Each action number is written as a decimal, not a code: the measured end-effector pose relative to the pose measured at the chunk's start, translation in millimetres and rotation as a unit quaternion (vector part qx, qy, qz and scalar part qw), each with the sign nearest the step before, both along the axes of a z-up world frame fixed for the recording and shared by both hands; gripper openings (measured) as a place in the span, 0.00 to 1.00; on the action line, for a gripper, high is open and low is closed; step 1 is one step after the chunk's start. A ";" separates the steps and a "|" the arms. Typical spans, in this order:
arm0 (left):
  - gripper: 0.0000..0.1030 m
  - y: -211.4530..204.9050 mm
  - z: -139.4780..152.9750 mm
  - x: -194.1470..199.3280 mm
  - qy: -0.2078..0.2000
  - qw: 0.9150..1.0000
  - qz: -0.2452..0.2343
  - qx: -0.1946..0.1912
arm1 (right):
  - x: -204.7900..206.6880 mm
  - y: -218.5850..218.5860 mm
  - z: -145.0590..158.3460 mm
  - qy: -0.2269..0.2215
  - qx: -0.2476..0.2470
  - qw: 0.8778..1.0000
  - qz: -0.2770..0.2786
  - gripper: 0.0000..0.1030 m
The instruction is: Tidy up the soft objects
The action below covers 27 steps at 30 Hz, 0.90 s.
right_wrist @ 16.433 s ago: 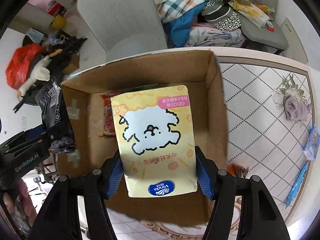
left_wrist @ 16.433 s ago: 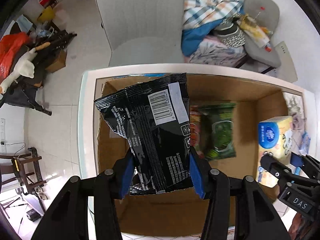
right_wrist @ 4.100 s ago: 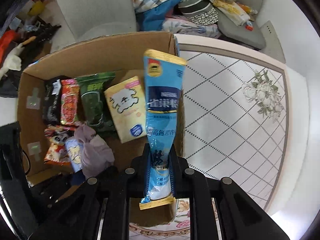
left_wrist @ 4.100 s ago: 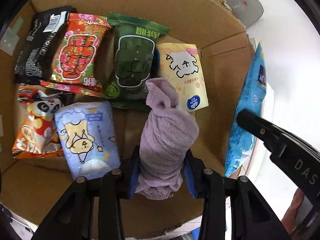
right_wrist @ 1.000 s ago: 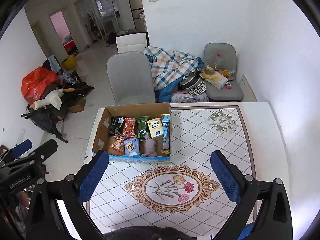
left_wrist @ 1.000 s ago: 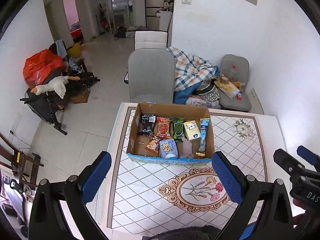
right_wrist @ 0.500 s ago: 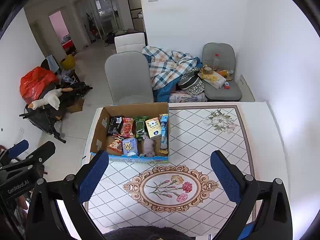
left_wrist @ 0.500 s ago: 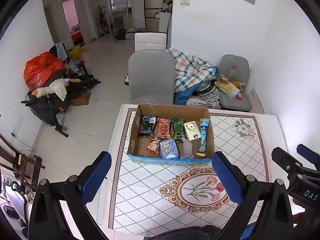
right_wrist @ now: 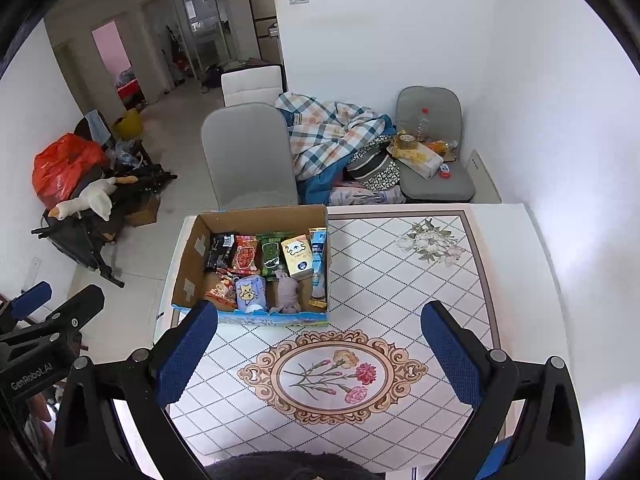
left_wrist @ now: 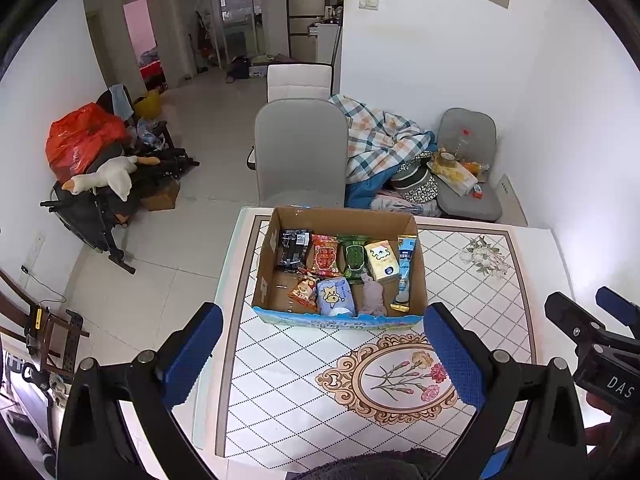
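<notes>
box (left_wrist: pixel 338 322): cardboard, on the table (left_wrist: pixel 472 296) at its far-left part, open top, contents all inside
back row: black pack (left_wrist: pixel 294 249), red pack (left_wrist: pixel 325 255), green pack (left_wrist: pixel 354 257), yellow tissue pack (left_wrist: pixel 382 266)
front row: orange snack bag (left_wrist: pixel 304 290), blue tissue pack (left_wrist: pixel 335 296), purple cloth (left_wrist: pixel 373 298)
blue sachet (left_wrist: pixel 405 270): lying along the box's right wall
left gripper (left_wrist: pixel 320 356): held high above the near table edge, tilted down toward the box, jaws spread wide, nothing between them
right gripper (right_wrist: pixel 318 354): same pose, just beside the left one, jaws wide, nothing held
hidden: print on packs too small to read; orange bag partly under its neighbours; dark fuzzy shape (right_wrist: pixel 280 466) at bottom edge cut off, can't identify
beyond: grey chair (left_wrist: pixel 300 152) behind the box
</notes>
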<state>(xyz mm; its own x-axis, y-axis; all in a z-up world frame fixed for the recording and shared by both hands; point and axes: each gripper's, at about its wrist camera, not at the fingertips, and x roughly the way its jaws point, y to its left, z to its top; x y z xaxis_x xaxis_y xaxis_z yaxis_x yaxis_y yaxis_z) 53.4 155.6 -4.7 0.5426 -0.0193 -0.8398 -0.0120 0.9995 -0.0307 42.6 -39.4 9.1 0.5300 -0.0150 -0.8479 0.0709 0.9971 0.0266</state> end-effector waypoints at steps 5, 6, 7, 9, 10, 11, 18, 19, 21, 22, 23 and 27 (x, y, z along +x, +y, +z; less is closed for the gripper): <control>1.00 -0.1 -2.5 -1.3 0.005 1.000 0.002 0.001 | 0.4 -0.5 -1.4 -0.006 -0.011 1.000 -0.002 1.00; 1.00 0.1 -3.4 -1.2 0.005 1.000 0.002 0.001 | -0.3 0.0 -1.1 -0.006 -0.012 1.000 -0.002 1.00; 1.00 0.9 -3.8 -1.8 0.005 1.000 0.003 0.002 | -1.1 0.7 -0.7 -0.006 -0.013 1.000 -0.002 1.00; 1.00 2.5 -4.0 -2.0 0.005 1.000 0.004 0.002 | -1.0 0.8 -1.3 -0.006 -0.014 1.000 -0.001 1.00; 1.00 2.5 -3.5 -2.4 0.004 1.000 0.004 0.001 | -1.1 0.7 -1.6 -0.006 -0.015 1.000 -0.002 1.00; 1.00 2.6 -4.0 -1.9 0.004 1.000 0.003 0.001 | -1.5 1.0 -1.1 -0.006 -0.015 1.000 -0.001 1.00; 1.00 3.4 -3.2 -2.3 0.005 1.000 0.001 0.001 | -1.6 1.1 -0.8 -0.005 -0.016 1.000 -0.001 1.00; 1.00 3.6 -3.1 -2.5 0.006 1.000 0.000 0.001 | -1.6 0.6 -1.4 -0.006 -0.017 1.000 -0.001 1.00; 1.00 4.0 -3.4 -2.1 0.006 1.000 0.000 0.001 | -2.7 0.3 -1.5 -0.005 -0.016 1.000 -0.003 1.00; 1.00 3.9 -3.7 -2.1 0.006 1.000 -0.001 0.000 | -2.9 0.7 -0.7 -0.006 -0.018 1.000 -0.002 1.00; 1.00 4.0 -4.2 -2.1 0.007 1.000 -0.002 0.000 | -3.1 0.2 -1.3 -0.006 -0.018 1.000 -0.002 1.00; 1.00 3.9 -6.5 -2.7 0.007 1.000 -0.005 -0.001 | -4.8 1.3 -1.2 -0.008 -0.022 1.000 -0.001 1.00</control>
<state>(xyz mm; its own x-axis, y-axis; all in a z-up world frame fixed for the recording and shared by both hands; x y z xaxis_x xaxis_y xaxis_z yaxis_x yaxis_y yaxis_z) 50.7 159.4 -11.1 0.5300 -0.0269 -0.8475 -0.0021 0.9995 -0.0331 37.9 -38.0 7.9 0.5428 -0.0531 -0.8382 0.0732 0.9972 -0.0158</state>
